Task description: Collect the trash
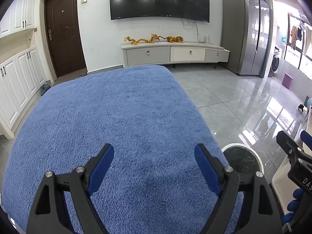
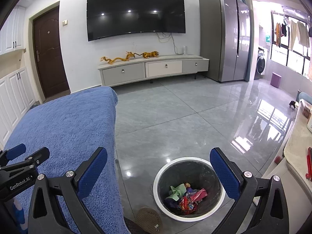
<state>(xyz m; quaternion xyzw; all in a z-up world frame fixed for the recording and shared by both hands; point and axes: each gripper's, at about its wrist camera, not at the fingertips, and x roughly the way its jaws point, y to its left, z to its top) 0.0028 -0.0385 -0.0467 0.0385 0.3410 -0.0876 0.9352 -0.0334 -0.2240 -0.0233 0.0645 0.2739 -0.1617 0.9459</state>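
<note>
Over the blue-covered desk (image 1: 117,117) the left tool (image 1: 154,161) hangs wide open, nothing in it. Right tool (image 2: 159,168) gapes empty above the bin (image 2: 161,177) on open floor (image 2: 175,117) beside the desk's edge; trash (image 2: 185,197) sits jumbled inside.

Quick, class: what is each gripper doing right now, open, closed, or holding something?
Left gripper: open, holding nothing, above the blue towel.
Right gripper: open, holding nothing, above the trash bin.

bright daylight from right | floor (image 2: 195,120) glare | fisheye-warped edges
</note>
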